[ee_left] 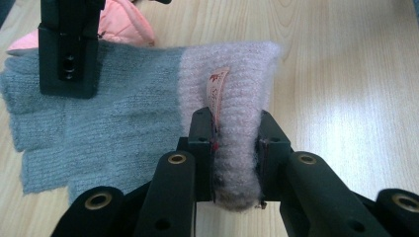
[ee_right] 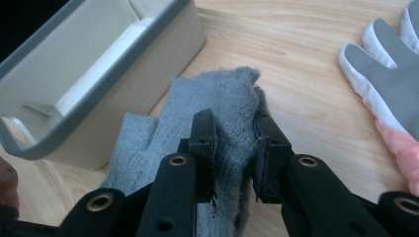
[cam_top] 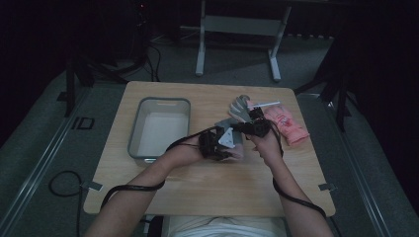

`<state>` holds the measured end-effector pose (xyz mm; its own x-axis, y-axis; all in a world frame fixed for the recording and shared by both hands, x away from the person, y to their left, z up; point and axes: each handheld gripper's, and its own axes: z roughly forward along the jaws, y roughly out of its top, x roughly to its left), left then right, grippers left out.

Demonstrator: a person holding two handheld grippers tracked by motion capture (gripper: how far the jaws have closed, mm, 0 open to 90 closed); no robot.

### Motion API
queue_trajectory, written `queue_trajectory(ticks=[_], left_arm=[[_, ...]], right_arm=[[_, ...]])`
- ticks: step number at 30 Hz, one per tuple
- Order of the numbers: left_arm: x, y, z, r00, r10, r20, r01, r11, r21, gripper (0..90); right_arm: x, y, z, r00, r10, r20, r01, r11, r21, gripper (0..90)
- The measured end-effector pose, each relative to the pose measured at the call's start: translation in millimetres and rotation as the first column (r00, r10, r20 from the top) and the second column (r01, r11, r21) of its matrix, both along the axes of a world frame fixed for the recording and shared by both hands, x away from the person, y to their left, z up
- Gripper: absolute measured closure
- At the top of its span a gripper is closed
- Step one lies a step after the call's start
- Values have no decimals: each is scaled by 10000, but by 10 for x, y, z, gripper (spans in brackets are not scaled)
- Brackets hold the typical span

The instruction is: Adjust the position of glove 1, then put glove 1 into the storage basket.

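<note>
A knitted glove [ee_left: 113,123], grey with a fuzzy pink cuff [ee_left: 237,98], is held up between both grippers above the table. My left gripper [ee_left: 236,143] is shut on the cuff, right by its small label. The grey finger end [ee_right: 222,98] of the same glove is clamped in my right gripper [ee_right: 234,143]. In the high view the two grippers meet over the table's middle, left gripper [cam_top: 232,152] below right gripper [cam_top: 242,128]. The right gripper's black jaw also shows at the upper left of the left gripper view, on the glove's grey fingers.
A grey plastic bin [cam_top: 160,127] stands on the left half of the wooden table [cam_top: 197,192]. At the back right lie a grey-and-white glove [cam_top: 240,109] and a pink glove [cam_top: 289,126]. The person's forearms come in from the front edge.
</note>
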<state>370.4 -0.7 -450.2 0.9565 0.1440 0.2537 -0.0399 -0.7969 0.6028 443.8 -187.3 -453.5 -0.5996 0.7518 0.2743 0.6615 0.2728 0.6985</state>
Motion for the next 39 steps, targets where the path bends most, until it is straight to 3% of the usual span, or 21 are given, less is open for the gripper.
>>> queue_trajectory(ticks=[8, 16, 24, 35, 39], left_arm=[[7, 175, 140, 9996, 140, 242, -143, 9998, 158, 738], [12, 369, 243, 9982, 327, 494, -344, 9988, 353, 738], [26, 636, 345, 9966, 681, 473, -704, 9964, 480, 738], [48, 1001, 362, 9945, 941, 457, -972, 9926, 724, 737], [44, 1215, 332, 9922, 1177, 402, -1207, 9894, 811, 736]], right_arm=[[32, 150, 124, 9997, 150, 178, -152, 9998, 94, 740], [88, 414, 259, 9983, 417, 397, -422, 9990, 113, 741], [149, 712, 357, 9955, 786, 529, -794, 9968, 130, 740], [214, 1112, 399, 9907, 1229, 589, -1241, 9921, 168, 740], [241, 1353, 391, 9875, 1471, 564, -1483, 9887, 193, 740]])
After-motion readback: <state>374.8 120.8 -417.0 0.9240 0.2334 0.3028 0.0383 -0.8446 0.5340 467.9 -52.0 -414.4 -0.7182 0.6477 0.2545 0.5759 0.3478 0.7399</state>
